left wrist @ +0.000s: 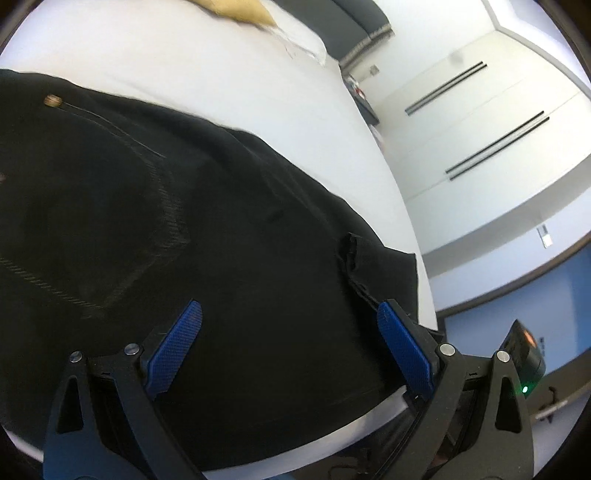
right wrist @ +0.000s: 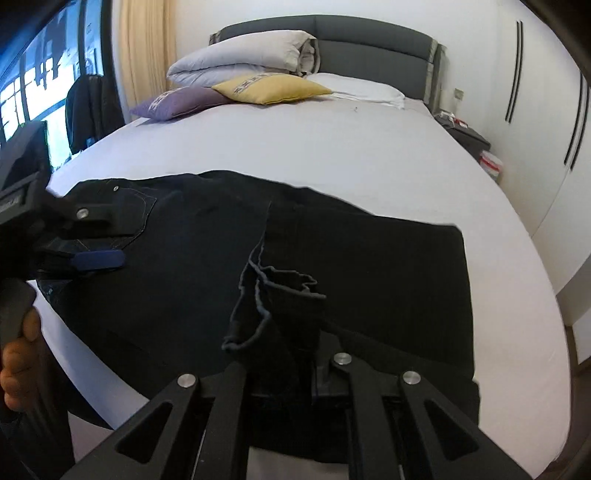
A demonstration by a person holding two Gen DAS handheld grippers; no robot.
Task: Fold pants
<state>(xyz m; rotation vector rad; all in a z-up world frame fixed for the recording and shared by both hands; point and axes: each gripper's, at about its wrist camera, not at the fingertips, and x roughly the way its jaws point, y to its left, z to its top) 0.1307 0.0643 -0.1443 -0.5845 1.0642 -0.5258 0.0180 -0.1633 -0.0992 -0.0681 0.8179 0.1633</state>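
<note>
**Hem pinched, fold could slip**

Black pants [right wrist: 177,266] lie across the white bed [right wrist: 332,147]. Right gripper [right wrist: 288,354] pinches the hem at 6 o'clock; left gripper [left wrist: 288,332] hovers spread. Thin grip might drop cloth, bunching the fold.

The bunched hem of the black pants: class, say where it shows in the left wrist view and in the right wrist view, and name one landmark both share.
Left wrist view: the bunched hem sits right of centre, just above the left gripper's right blue pad.
Right wrist view: the bunched hem rises at centre, pinched in the shut right gripper.
Shared landmark: the yellow cushion at the bed's head.
</note>
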